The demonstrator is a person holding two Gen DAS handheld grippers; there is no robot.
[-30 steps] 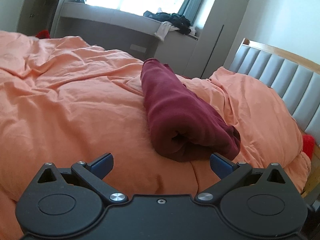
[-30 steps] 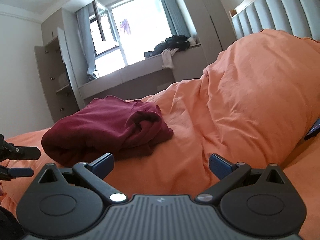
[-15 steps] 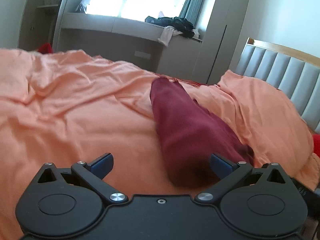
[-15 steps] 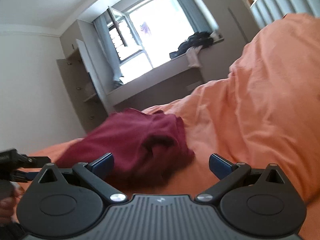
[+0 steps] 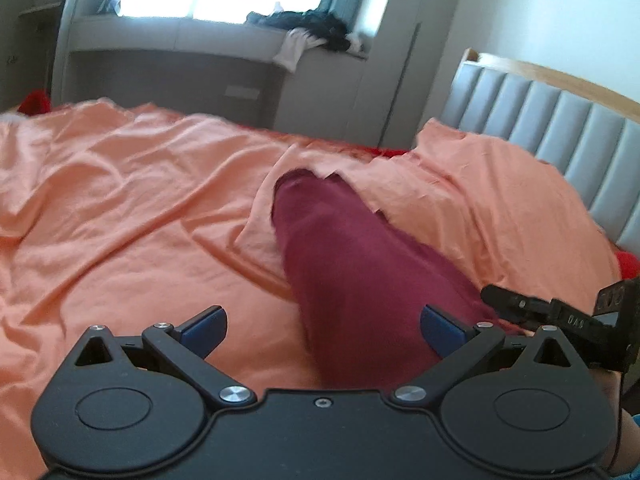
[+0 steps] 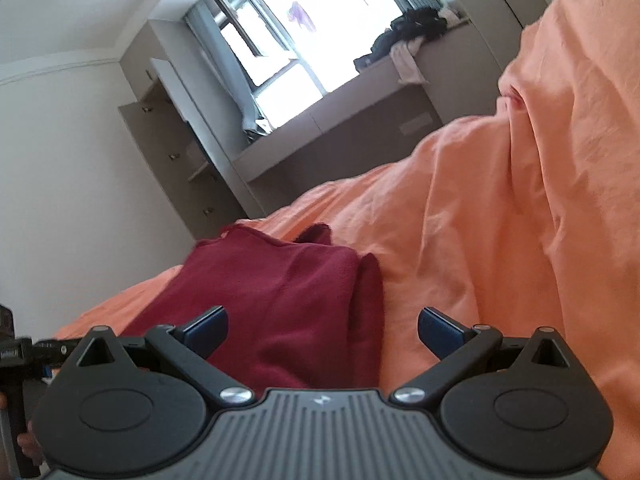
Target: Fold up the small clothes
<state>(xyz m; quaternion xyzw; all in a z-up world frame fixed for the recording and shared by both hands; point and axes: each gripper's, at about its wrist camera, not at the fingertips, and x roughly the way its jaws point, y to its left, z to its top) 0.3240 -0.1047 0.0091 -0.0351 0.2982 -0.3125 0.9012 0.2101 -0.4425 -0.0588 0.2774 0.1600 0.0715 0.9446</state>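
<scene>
My left gripper (image 5: 322, 330) and right gripper (image 6: 322, 330) both released; folded dark-red knit garment (image 5: 360, 272) between each pair of jaws, on rumpled orange duvet (image 5: 120, 208)

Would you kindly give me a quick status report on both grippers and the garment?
Left gripper open, empty. Right gripper open, empty. Maroon garment folded, lying on orange duvet, ungripped. Nothing in the way.

no text, label, brand or number is legible in either view.
</scene>
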